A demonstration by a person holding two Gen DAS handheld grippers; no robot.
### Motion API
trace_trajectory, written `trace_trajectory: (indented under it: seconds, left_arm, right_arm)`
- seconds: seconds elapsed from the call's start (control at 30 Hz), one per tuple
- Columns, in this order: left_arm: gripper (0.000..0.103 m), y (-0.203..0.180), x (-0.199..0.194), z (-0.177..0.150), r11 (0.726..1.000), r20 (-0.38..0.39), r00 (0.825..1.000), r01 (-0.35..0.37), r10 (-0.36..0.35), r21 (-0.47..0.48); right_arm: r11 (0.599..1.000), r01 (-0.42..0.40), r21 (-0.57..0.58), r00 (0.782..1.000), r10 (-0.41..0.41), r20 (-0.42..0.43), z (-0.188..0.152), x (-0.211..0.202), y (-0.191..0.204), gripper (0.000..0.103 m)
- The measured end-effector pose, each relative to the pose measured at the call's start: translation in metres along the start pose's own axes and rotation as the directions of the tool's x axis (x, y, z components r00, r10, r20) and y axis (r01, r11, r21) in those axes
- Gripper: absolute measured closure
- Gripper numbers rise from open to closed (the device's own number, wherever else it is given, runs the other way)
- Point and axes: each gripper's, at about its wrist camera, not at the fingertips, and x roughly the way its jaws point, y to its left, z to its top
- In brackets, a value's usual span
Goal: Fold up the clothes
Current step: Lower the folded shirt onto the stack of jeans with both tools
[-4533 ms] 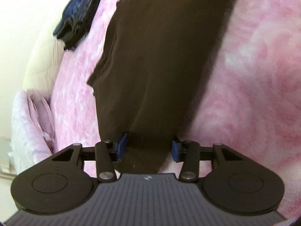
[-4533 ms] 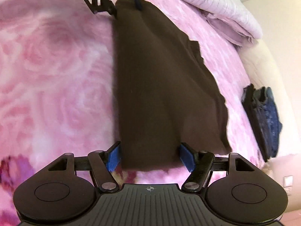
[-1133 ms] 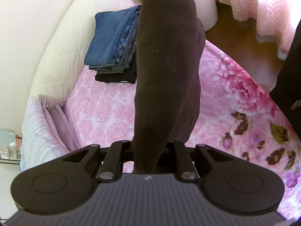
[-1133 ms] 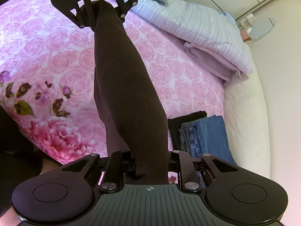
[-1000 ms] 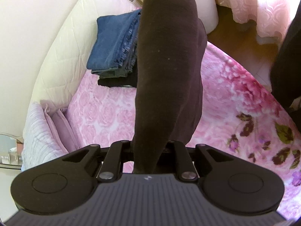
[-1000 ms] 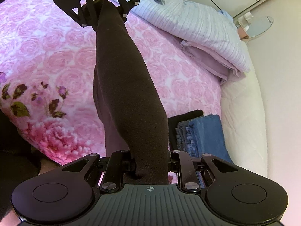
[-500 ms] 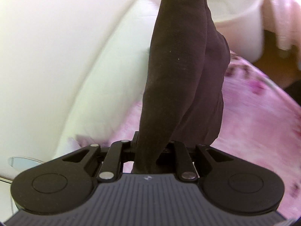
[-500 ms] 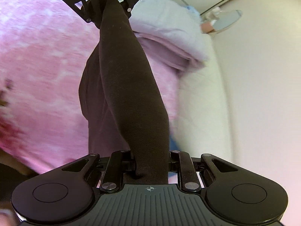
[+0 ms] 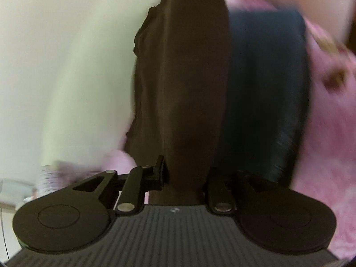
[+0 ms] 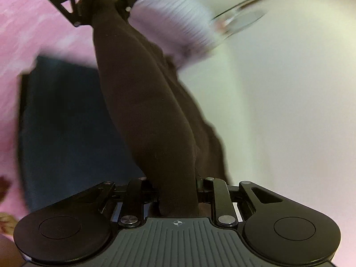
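Observation:
A folded dark brown garment point(image 9: 189, 89) hangs stretched between my two grippers, lifted above the bed. My left gripper point(image 9: 185, 175) is shut on one end of it. My right gripper point(image 10: 178, 191) is shut on the other end of the garment point(image 10: 151, 111). The left gripper also shows at the top of the right wrist view point(image 10: 100, 6), clamped on the garment's far end. A stack of folded blue jeans point(image 9: 264, 93) lies right beside and below the garment; it also shows in the right wrist view point(image 10: 66, 122). Both views are blurred by motion.
The pink rose-patterned bedspread point(image 9: 329, 122) lies to the right in the left wrist view. A cream padded headboard point(image 9: 66, 66) stands close on the other side. Striped lilac pillows point(image 10: 175, 15) and a round glass side table point(image 10: 242, 22) are further along the bed.
Both grippers have carried the garment from the middle of the bed toward the headboard. The jeans stack is now directly beneath and beside it. Both grips are unchanged.

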Motion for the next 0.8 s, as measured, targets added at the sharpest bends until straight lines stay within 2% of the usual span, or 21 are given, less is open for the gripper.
trace_trajectory:
  seconds: [0.03, 0.07, 0.13, 0.23, 0.33, 0.4, 0.43, 0.47, 0.53, 0.67, 0.8]
  left_arm:
    - [0.085, -0.012, 0.005, -0.003, 1.000, 0.011, 1.000, -0.021, 0.021, 0.016]
    - [0.087, -0.023, 0.011, -0.005, 0.999, 0.023, 0.999, -0.041, 0.041, 0.030]
    - [0.085, -0.024, 0.007, -0.010, 0.997, 0.058, 0.996, -0.072, 0.072, 0.003]
    - [0.079, -0.023, -0.003, -0.019, 0.995, 0.095, 0.991, -0.095, 0.093, 0.019]
    - [0.078, -0.023, -0.008, -0.025, 0.993, 0.110, 0.989, -0.103, 0.096, 0.055]
    - [0.082, -0.020, -0.007, -0.027, 0.993, 0.113, 0.990, -0.098, 0.089, 0.070]
    - [0.085, -0.018, -0.005, -0.025, 0.993, 0.111, 0.990, -0.094, 0.086, 0.074]
    - [0.086, -0.015, -0.004, -0.023, 0.993, 0.111, 0.990, -0.092, 0.083, 0.078]
    - [0.086, -0.008, -0.007, -0.025, 0.989, 0.123, 0.986, -0.120, 0.109, 0.090]
    - [0.087, -0.020, -0.004, -0.037, 0.986, 0.139, 0.985, -0.119, 0.102, 0.119]
    - [0.088, -0.031, 0.004, -0.041, 0.985, 0.142, 0.984, -0.128, 0.111, 0.118]
  right_arm:
    - [0.999, -0.053, -0.006, 0.998, 0.053, -0.029, -0.010, 0.015, 0.019, 0.081]
    - [0.997, -0.074, -0.027, 0.996, 0.073, -0.046, -0.017, 0.024, 0.034, 0.078]
    - [0.997, -0.042, -0.070, 0.999, 0.040, -0.037, -0.025, 0.026, 0.054, 0.073]
    - [0.998, -0.004, -0.057, 1.000, 0.003, -0.025, -0.034, 0.018, 0.059, 0.067]
    - [1.000, 0.010, -0.029, 0.999, -0.011, -0.033, -0.039, 0.008, 0.054, 0.065]
    - [1.000, 0.002, -0.023, 0.999, -0.003, -0.043, -0.040, 0.005, 0.052, 0.065]
    - [1.000, -0.014, -0.011, 0.999, 0.013, -0.051, -0.040, 0.006, 0.050, 0.066]
    - [1.000, -0.029, 0.006, 0.998, 0.030, -0.061, -0.039, 0.008, 0.047, 0.078]
    - [0.998, -0.038, 0.046, 0.996, 0.041, -0.080, -0.033, 0.008, 0.039, 0.084]
    - [0.993, 0.002, 0.119, 0.997, 0.008, -0.082, -0.021, -0.017, 0.037, 0.085]
    - [0.996, -0.035, 0.077, 0.995, 0.042, -0.094, -0.025, -0.013, 0.063, 0.084]
